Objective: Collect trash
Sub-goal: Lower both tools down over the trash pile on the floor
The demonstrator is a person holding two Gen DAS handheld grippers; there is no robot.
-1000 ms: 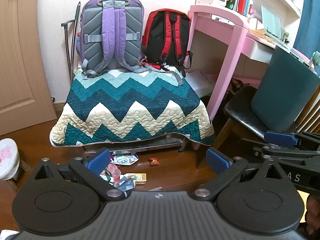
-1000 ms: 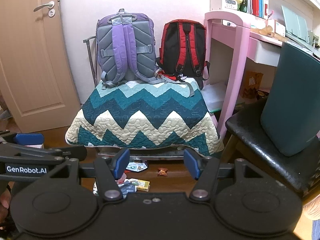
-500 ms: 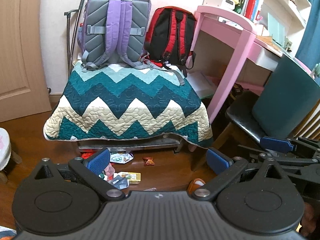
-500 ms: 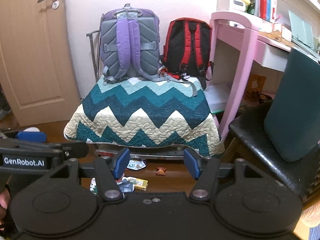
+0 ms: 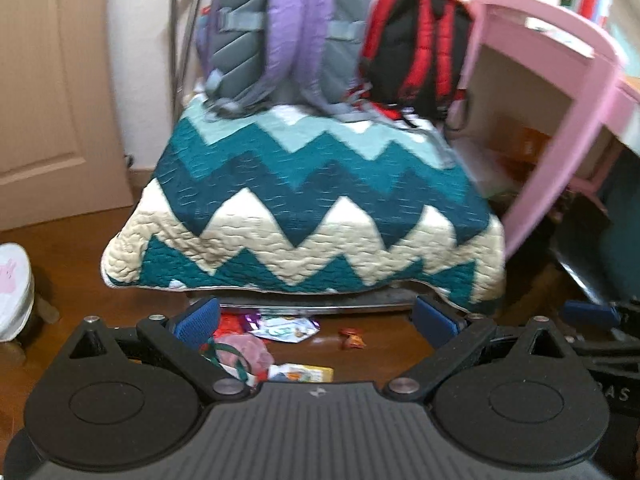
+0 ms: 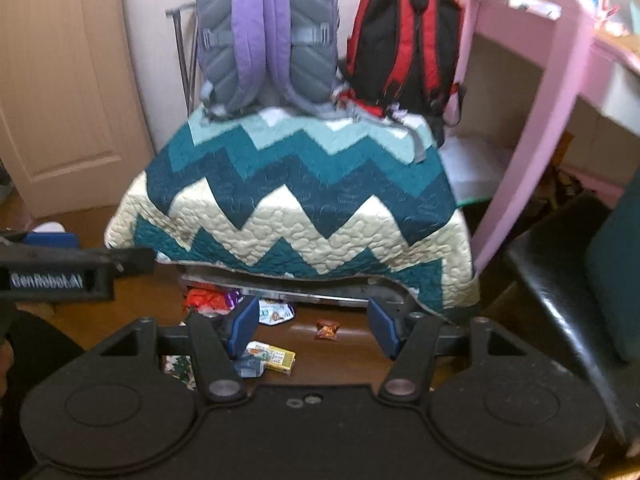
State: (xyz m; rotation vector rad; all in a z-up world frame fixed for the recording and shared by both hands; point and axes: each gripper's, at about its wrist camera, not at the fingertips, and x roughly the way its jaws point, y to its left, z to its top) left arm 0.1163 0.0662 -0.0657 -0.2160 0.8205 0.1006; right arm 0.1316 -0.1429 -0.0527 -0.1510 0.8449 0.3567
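Trash lies on the wooden floor in front of the quilt-covered bench: a white and green wrapper, a small orange candy wrapper, a yellow carton, a red wrapper and a pink crumpled piece. My left gripper is open above the pile, nothing between its blue pads. My right gripper is open too, with the candy wrapper seen between its fingers, farther off. Each gripper shows at the edge of the other's view.
A zigzag teal and cream quilt covers a low bench, with a purple-grey backpack and a red-black backpack on it. A pink desk and black chair stand right, a door left, a small white stool far left.
Both grippers have moved forward and lower toward the bench and the trash on the floor; the trash looks nearer and the view is motion-blurred. Both stay open.
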